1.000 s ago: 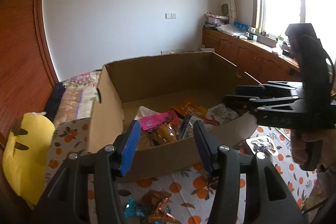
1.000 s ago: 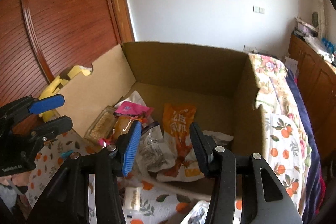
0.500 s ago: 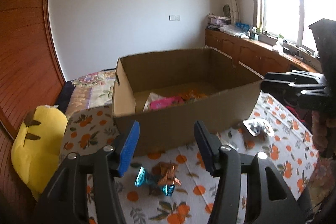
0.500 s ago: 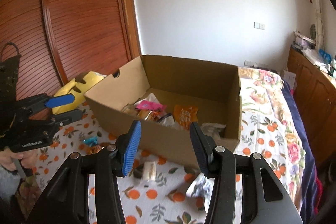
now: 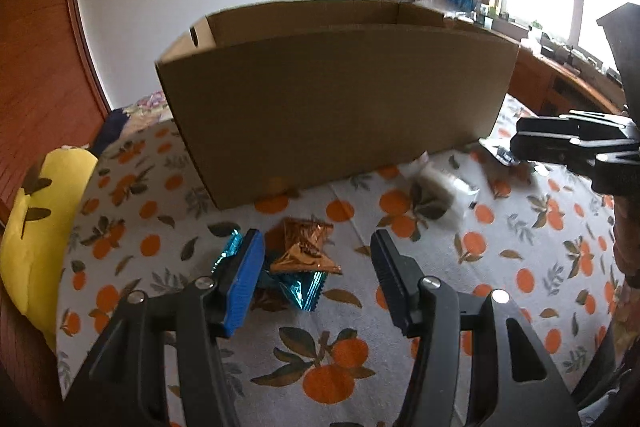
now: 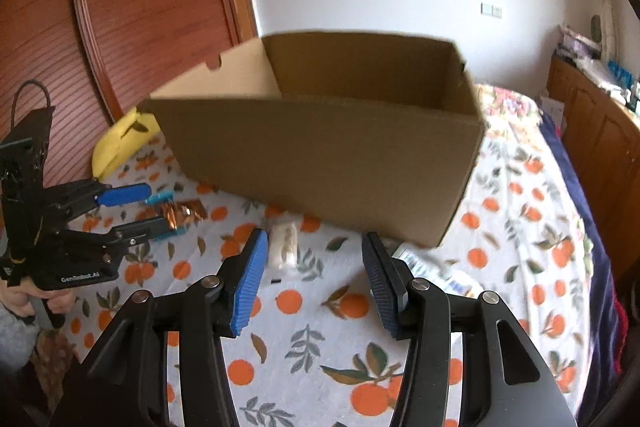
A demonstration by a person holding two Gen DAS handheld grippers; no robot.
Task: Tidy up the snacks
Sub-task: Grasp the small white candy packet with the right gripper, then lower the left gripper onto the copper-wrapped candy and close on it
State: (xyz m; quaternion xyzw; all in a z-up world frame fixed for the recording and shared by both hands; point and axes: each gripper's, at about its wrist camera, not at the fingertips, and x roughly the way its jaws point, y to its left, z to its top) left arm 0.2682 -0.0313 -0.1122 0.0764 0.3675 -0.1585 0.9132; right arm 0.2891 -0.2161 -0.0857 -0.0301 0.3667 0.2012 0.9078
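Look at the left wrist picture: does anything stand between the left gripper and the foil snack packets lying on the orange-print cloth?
Nothing visible does. The left gripper is open, with the copper and teal foil snack packets lying bare on the cloth between its fingers, in front of the cardboard box.

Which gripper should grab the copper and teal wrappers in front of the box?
Left. The left gripper has its fingers open with the copper and teal wrappers lying between them on the cloth. The right gripper points toward the white packet further along the cardboard box.
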